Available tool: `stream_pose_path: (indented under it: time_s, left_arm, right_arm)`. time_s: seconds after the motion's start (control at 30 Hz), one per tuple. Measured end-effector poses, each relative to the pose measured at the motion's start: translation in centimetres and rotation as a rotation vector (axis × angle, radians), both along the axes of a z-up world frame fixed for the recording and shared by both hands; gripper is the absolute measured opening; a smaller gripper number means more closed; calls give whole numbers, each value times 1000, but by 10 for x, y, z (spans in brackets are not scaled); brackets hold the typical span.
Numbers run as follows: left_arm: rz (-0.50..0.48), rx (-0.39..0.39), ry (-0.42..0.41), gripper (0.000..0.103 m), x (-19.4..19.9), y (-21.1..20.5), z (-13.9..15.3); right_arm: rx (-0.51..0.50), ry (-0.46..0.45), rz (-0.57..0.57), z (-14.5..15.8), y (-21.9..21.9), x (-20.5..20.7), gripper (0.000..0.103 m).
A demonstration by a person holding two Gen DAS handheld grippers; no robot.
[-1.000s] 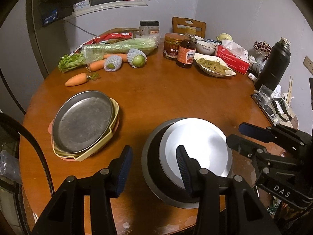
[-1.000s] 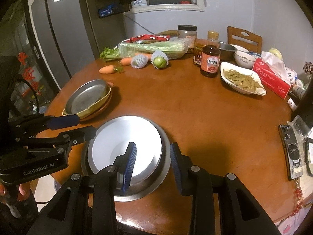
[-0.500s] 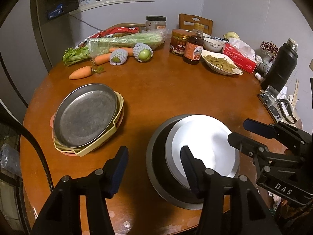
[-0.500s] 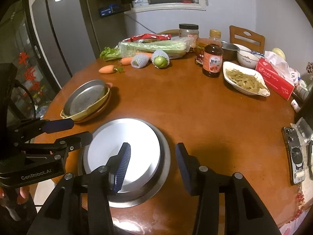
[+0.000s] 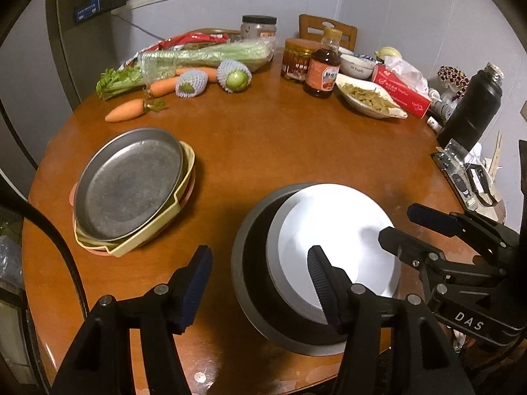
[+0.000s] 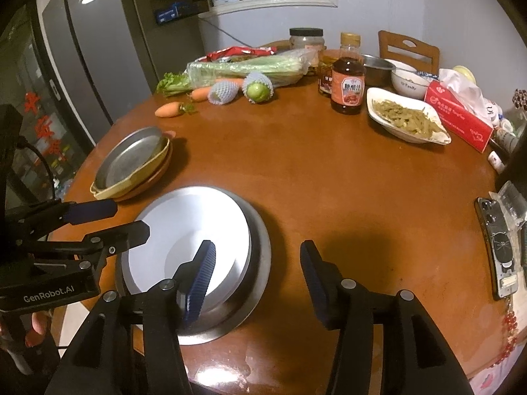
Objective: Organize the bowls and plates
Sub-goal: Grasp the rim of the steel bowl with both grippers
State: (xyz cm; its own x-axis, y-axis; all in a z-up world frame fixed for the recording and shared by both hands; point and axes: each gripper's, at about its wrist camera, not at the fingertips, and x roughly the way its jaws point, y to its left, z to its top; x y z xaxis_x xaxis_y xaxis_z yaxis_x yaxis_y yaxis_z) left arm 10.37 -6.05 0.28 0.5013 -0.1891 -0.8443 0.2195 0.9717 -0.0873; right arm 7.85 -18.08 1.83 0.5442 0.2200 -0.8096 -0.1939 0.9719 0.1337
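You've just let both the left gripper and right gripper spread partway, and neither holds anything now. The white bowl sits freed inside the grey metal bowl at the table's near edge. That nest looks finished, with the plate stack by the left edge.

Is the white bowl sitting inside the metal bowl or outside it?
Inside: the white bowl sits nested in the metal bowl, whose rim shows around it.

White plate in grey bowl, steel pan on yellow tray, brown table, orange carrot.
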Motion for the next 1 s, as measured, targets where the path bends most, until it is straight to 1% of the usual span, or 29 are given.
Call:
stream_pose_path:
  time_s: [0.23,0.4,0.53,1.0]
  left_arm:
    - [8,17,26,60,3,0,-9]
    - [-8,9,44,60,3,-1,-14]
    - [-4,4,52,64,5,1,-17]
    - [-13,17,76,66,10,-3,-29]
  right_arm:
    - [2,39,2,-11,2,0,55]
    - [7,50,8,-14,6,0,55]
    - [19,59,9,-16,7,0,55]
    - [40,107,24,-28,15,2,55]
